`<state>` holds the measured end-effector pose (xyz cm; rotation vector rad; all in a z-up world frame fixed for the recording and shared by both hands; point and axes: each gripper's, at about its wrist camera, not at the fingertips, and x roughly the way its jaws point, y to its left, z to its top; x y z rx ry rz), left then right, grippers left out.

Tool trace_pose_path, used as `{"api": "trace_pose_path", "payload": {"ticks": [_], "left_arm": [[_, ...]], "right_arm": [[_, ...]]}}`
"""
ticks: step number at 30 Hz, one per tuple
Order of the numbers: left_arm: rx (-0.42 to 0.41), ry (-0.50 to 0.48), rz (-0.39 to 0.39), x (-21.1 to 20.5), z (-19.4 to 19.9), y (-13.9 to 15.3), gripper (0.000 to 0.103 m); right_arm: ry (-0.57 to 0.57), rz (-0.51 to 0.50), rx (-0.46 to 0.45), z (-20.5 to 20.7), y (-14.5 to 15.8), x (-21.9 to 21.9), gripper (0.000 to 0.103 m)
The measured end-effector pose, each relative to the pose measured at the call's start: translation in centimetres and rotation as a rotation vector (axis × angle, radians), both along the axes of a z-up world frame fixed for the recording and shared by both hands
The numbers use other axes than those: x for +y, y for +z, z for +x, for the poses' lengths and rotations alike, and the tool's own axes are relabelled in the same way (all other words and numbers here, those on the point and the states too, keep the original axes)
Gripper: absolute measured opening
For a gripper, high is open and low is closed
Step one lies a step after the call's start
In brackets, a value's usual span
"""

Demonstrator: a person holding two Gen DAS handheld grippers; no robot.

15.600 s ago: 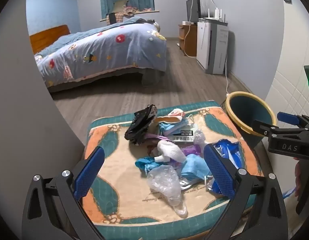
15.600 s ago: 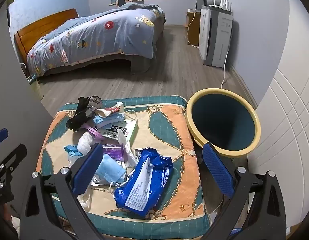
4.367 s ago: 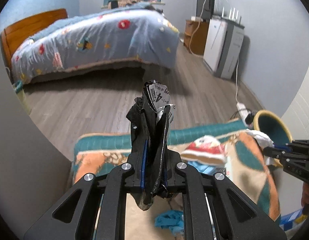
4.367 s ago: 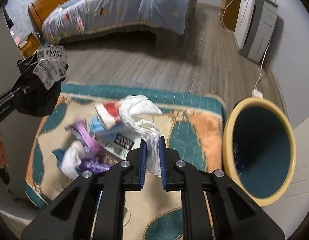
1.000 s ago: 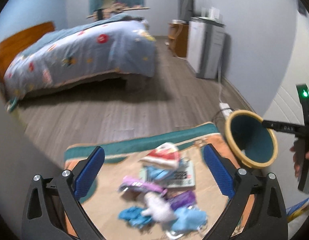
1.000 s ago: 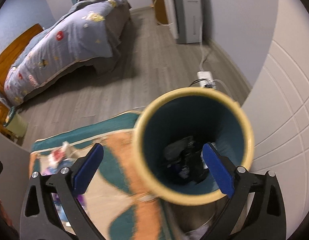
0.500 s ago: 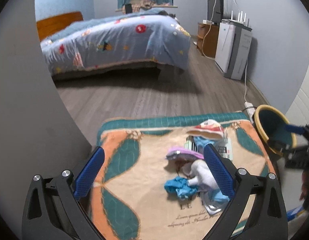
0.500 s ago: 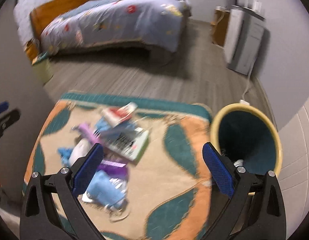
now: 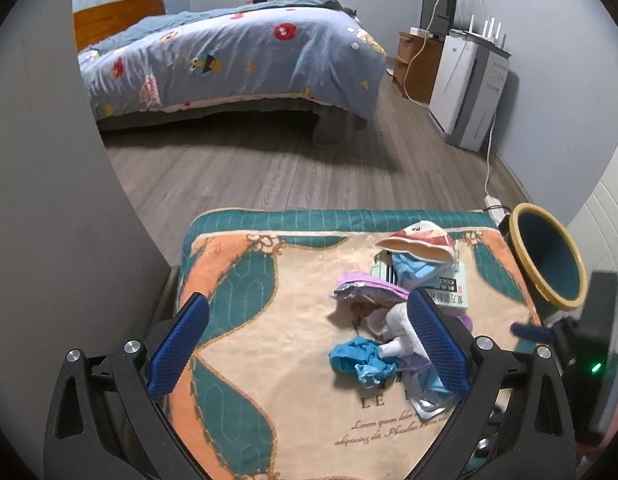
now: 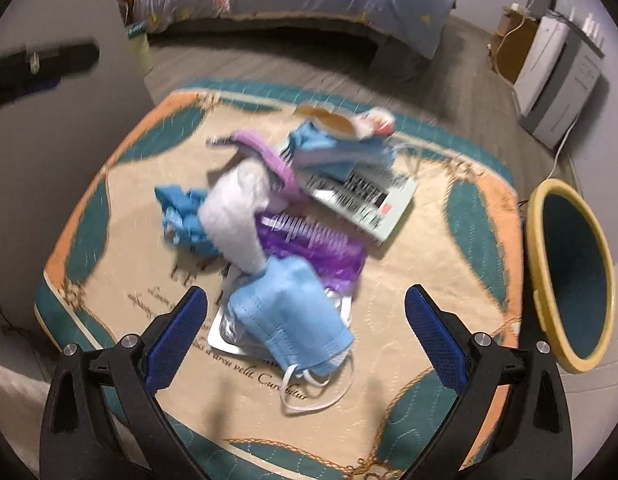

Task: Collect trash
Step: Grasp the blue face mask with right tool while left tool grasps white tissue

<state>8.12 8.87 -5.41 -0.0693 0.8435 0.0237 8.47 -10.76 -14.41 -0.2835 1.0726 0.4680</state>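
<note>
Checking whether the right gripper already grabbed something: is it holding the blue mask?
No, the right gripper is open and empty above the blue mask, which lies on the mat.

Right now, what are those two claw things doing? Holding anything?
Left gripper: open, holding nothing.
Right gripper: open, holding nothing, above the blue face mask.

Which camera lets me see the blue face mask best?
The right wrist view. The blue face mask lies whole between the open right gripper fingers, white ear loops showing. In the left wrist view the left gripper finger hides nearly all of the mask; only a blue sliver shows.
</note>
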Motion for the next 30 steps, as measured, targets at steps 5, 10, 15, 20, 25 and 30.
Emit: {"api": "trace_pose_path", "payload": {"ticks": [5,10,15,20,25,30], "left_arm": [[0.019,0.010,-0.034,0.5,0.3,-0.6,0.098],[0.060,0.019,-0.058,0.3,0.9,-1.8,0.098],[0.080,-0.038,-0.042,-1.5,0.8,-2.5,0.098],[0.087,-0.110,-0.041,-4.4,1.5,-3.6,0.098],[0.113,-0.192,-0.020,-7.3,2.0,-5.3,0.098],[0.180,-0.245,0.018,-9.2,3.0,-8.4,0.095]], "right_arm": [[0.020,-0.035,0.026,0.2,-1.3,0.3,0.078],[0.058,-0.038,0.067,-0.2,-0.9,0.3,0.030],[0.103,-0.014,0.075,-0.1,3.6,-1.3,0.021],[0.038,0.030,0.001,2.1,5.8,-4.5,0.021],[-0.080,0.075,0.013,4.5,5.5,-6.6,0.021],[-0.133,0.128,0.052,5.4,5.1,-7.7,0.021]]}}
